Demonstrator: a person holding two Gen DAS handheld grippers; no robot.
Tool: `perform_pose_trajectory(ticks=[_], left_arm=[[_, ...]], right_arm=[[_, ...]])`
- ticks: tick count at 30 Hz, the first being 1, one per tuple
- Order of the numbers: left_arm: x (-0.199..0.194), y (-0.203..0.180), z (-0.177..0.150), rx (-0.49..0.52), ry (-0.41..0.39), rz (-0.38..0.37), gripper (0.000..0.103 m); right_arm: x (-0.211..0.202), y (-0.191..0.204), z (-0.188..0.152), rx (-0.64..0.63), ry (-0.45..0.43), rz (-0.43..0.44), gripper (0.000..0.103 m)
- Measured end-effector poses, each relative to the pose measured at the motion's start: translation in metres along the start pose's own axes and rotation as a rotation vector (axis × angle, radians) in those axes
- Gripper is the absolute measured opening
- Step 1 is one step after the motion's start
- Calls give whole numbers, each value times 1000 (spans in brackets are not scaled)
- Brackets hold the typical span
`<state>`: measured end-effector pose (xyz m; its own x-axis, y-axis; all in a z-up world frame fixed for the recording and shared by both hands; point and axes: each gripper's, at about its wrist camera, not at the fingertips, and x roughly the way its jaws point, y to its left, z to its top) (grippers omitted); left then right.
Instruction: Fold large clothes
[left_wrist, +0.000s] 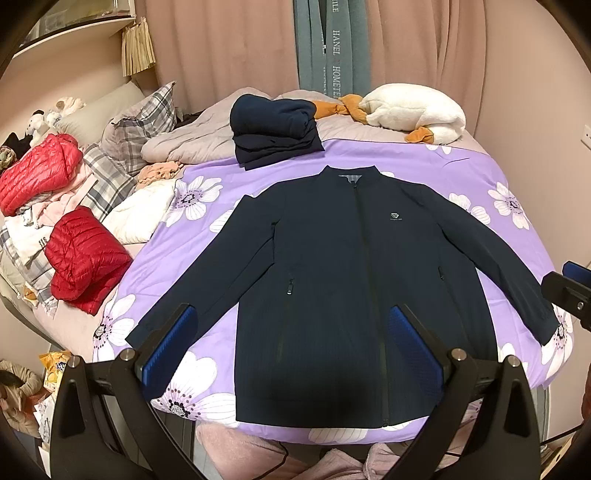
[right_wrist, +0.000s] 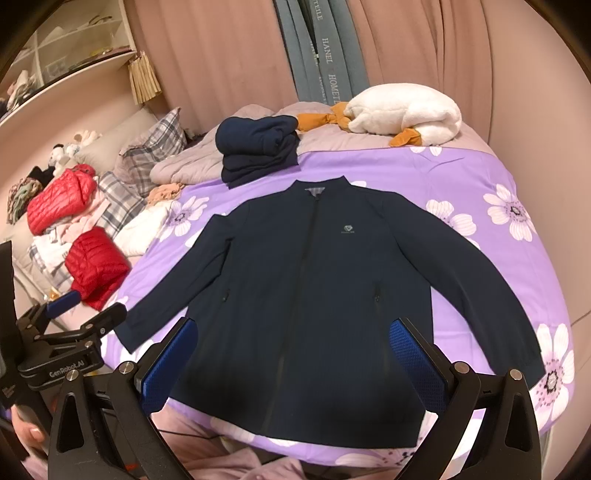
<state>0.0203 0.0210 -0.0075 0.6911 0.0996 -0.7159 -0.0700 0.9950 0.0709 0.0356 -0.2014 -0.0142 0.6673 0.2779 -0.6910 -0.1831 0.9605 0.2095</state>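
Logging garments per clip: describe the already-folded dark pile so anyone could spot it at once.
Start at the purple floral sheet covering the bed. Beyond the collar of the spread-out navy jacket, at the sheet's far edge, sits the folded pile. It is the only navy item stacked rather than laid flat, left of the white goose plush.

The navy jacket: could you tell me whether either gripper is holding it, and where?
Nothing is held: the left gripper and right gripper are open above the navy jacket.

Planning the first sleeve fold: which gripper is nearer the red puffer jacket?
Left. The left gripper sits beside the red puffer jacket; the right gripper hovers over the navy jacket's hem.
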Motion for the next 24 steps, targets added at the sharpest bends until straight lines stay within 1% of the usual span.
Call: perform_pose_trajectory(ticks=[12, 15, 18, 21, 24], left_arm=[[1, -7, 2, 8, 5, -7, 103], [7, -6, 3, -19, 14, -44, 103], [19, -3, 3, -56, 25, -77, 103], [37, 0, 0, -93, 55, -132, 103], [54, 1, -4, -140, 95, -194, 103]], right_arm=[[2, 0, 0, 8, 0, 6, 103], [3, -3, -1, 21, -1, 14, 103], [6, -13, -5, 52, -30, 67, 103], [11, -34, -15, 117, -69, 133, 103], [19, -62, -28, 223, -74, 179, 103]])
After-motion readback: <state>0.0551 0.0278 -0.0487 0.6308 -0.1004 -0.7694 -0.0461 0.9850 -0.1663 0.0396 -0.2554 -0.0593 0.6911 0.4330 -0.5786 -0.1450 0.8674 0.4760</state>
